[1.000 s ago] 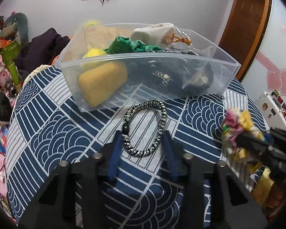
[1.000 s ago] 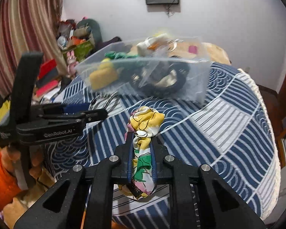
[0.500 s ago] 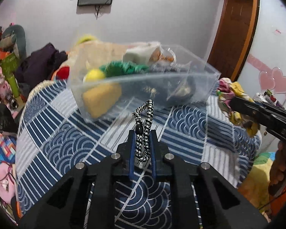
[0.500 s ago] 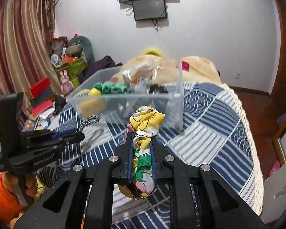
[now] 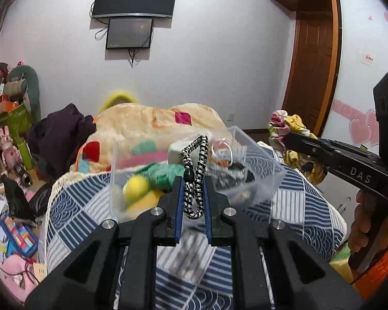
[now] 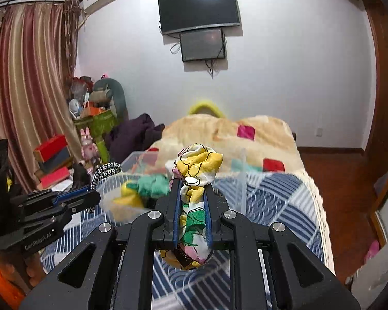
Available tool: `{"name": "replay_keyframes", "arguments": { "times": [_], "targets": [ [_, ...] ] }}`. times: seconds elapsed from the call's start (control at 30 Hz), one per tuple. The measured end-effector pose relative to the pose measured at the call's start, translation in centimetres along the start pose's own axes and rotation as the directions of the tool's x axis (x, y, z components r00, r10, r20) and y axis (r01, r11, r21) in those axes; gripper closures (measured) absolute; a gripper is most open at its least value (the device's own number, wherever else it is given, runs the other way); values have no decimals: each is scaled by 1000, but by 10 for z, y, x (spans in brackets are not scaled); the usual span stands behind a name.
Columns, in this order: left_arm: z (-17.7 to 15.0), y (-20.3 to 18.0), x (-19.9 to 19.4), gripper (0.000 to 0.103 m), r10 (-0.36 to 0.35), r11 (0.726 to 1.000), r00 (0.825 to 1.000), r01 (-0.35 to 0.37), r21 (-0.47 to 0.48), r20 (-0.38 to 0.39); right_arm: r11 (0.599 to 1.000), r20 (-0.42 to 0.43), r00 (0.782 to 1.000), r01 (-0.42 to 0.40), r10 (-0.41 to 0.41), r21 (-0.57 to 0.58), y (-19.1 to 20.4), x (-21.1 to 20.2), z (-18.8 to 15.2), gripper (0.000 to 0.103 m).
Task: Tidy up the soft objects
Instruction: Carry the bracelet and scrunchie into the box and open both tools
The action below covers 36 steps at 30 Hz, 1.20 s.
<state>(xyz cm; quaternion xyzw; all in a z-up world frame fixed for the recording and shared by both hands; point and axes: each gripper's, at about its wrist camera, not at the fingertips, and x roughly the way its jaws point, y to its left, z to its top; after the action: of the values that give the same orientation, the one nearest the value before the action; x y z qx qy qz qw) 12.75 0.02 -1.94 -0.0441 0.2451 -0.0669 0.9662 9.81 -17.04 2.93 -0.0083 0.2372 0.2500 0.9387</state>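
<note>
My left gripper [image 5: 192, 180] is shut on a black-and-white braided band [image 5: 194, 178] and holds it upright in the air, in front of the clear plastic bin [image 5: 261, 178]. My right gripper [image 6: 192, 183] is shut on a yellow, pink and green patterned cloth scrunchie [image 6: 196, 170], also lifted. The bin [image 6: 241, 180] stands on the blue patterned tablecloth [image 5: 297, 206] and holds a yellow sponge [image 5: 135, 188], a green knit piece [image 5: 165, 174] and other small items. The right gripper with the scrunchie shows at the right of the left wrist view [image 5: 287, 126].
A bed with a beige blanket [image 5: 155, 124] lies behind the table. Clutter, boxes and toys [image 6: 90, 129] stand at the left by the curtain. A wooden door [image 5: 313, 72] is at the right. Books and bags lie on the floor [image 5: 10, 230] at the left.
My left gripper closed on the braided band, which lay flat on the cloth, and lifted it. Both grippers rose and tilted up, so the bin now sits lower and farther.
</note>
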Motion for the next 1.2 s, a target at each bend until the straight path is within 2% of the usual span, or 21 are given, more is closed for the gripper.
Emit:
{"name": "replay_keyframes", "arguments": {
  "times": [0.23,0.43,0.7,0.87,0.93,1.03,1.1,1.2],
  "targets": [
    [11,3,38,90,-41,999,998,41,-4,-44,1000,-44,999,27,-27,-1,-5,28,3,89],
    [11,4,75,90,-32,999,994,34,13,-104,999,-120,992,47,-44,22,-15,55,-4,89],
    [0,7,105,89,-19,999,986,25,35,-166,998,-189,980,54,-55,-9,-12,77,-14,89],
    [-1,9,106,82,-21,999,985,26,29,-174,997,-216,974,64,-70,-36,-11,80,-14,86],
    [0,10,105,71,-9,999,985,15,29,-174,997,-223,972,61,-68,-39,-11,78,-15,82],
    [-1,14,97,54,-32,999,985,32,-4,-170,997,-220,973,69,-77,-44,-12,73,-16,71],
    [-1,16,91,52,-37,999,986,36,-12,-163,997,-212,974,68,-76,-46,-12,66,-16,61],
    [-2,16,80,52,-48,999,987,45,-22,-156,997,-198,977,65,-74,-50,-10,58,-15,58]
  ]
}}
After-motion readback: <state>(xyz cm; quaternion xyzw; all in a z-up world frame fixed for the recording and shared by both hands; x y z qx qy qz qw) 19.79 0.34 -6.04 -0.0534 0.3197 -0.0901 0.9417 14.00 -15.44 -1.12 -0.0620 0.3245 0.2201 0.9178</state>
